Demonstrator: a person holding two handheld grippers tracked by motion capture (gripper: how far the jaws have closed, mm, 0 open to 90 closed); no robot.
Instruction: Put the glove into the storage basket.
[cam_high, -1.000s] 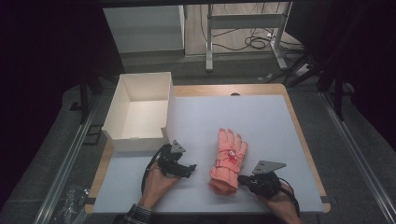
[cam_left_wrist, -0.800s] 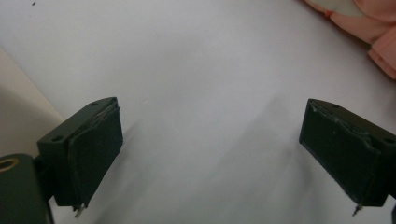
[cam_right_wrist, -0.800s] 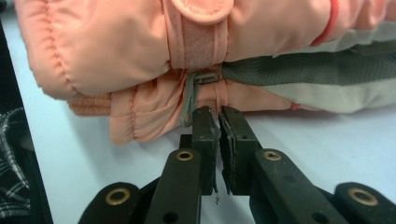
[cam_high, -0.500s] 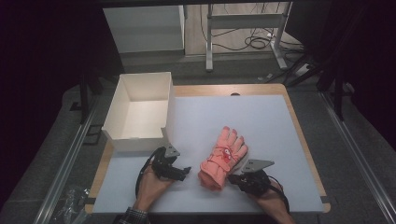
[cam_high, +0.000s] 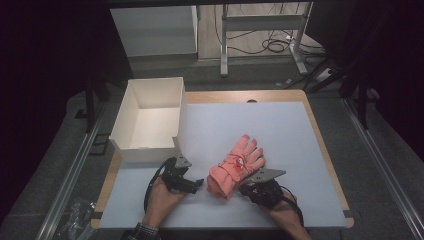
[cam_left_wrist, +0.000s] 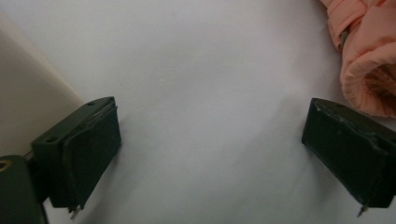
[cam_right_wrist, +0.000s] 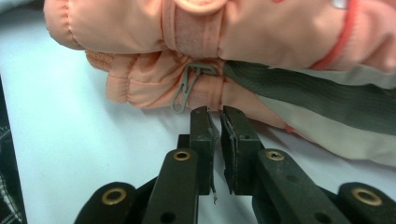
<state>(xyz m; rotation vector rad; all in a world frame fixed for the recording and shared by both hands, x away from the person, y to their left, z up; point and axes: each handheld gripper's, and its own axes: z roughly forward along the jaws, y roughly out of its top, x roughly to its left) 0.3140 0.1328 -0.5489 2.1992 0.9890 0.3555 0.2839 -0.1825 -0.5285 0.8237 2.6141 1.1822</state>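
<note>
Where a second ago the pink gloves (cam_high: 236, 166) lay straight with fingers pointing away, they now sit angled on the white mat (cam_high: 280, 130), cuff swung toward the left gripper (cam_high: 196, 183). That gripper's jaws stand wide, empty, the cuff just past one. The right gripper (cam_right_wrist: 214, 122) has its jaws nearly closed at the gloves' edge; whether fabric is pinched is unclear. Beyond stands the white box (cam_high: 150, 120).
</note>
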